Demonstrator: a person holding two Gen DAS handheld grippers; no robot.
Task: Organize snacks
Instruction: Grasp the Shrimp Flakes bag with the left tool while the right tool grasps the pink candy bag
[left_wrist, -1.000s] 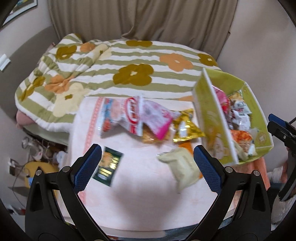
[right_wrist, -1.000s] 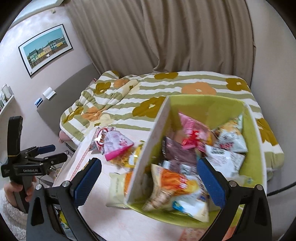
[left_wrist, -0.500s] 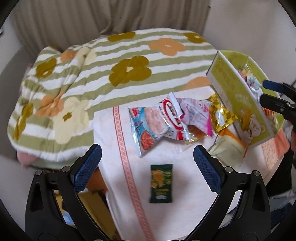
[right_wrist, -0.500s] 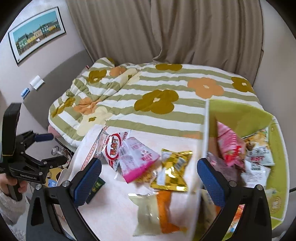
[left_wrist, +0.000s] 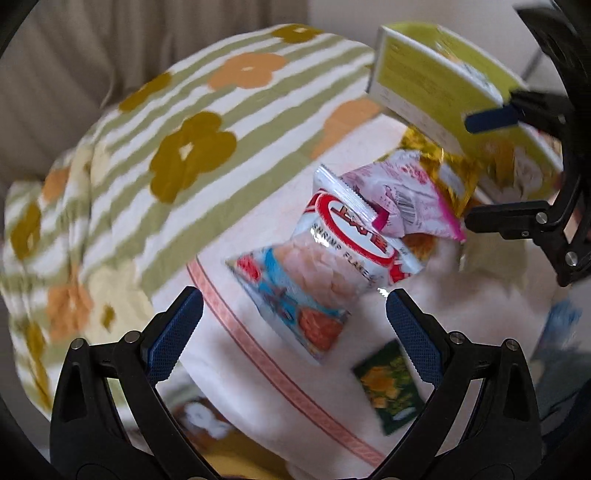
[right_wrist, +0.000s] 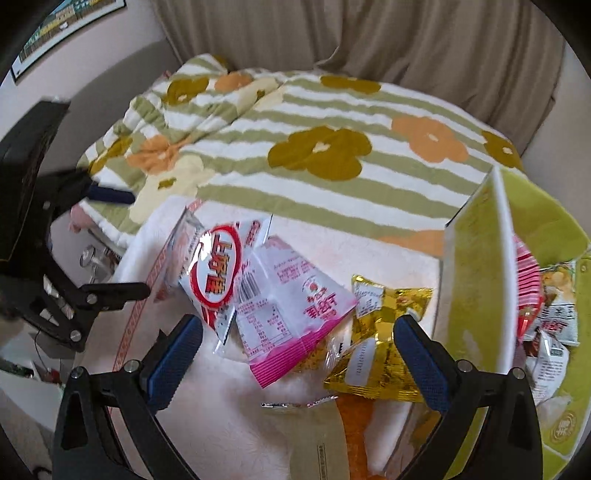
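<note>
Loose snack packets lie on a white and pink towel (left_wrist: 258, 354). A shrimp flakes bag (left_wrist: 325, 266) with a red ring sits just ahead of my open left gripper (left_wrist: 293, 325). A pink and white packet (right_wrist: 291, 310) overlaps it, and a gold packet (right_wrist: 384, 332) lies beside that. A small dark green packet (left_wrist: 391, 384) rests near the left gripper's right finger. My right gripper (right_wrist: 297, 354) hovers open over the pink and gold packets. The lime green box (right_wrist: 476, 288) at right holds several snack packets.
A bed with a green-striped flowered blanket (right_wrist: 314, 147) lies beyond the towel, with beige curtains behind. A cream and orange packet (right_wrist: 332, 435) lies at the towel's near edge. The right gripper shows at the right of the left wrist view, near the box.
Both grippers have moved closer to the loose packets. The left gripper swung round so the shrimp bag is now just ahead. The right gripper shifted left, away from the box.
</note>
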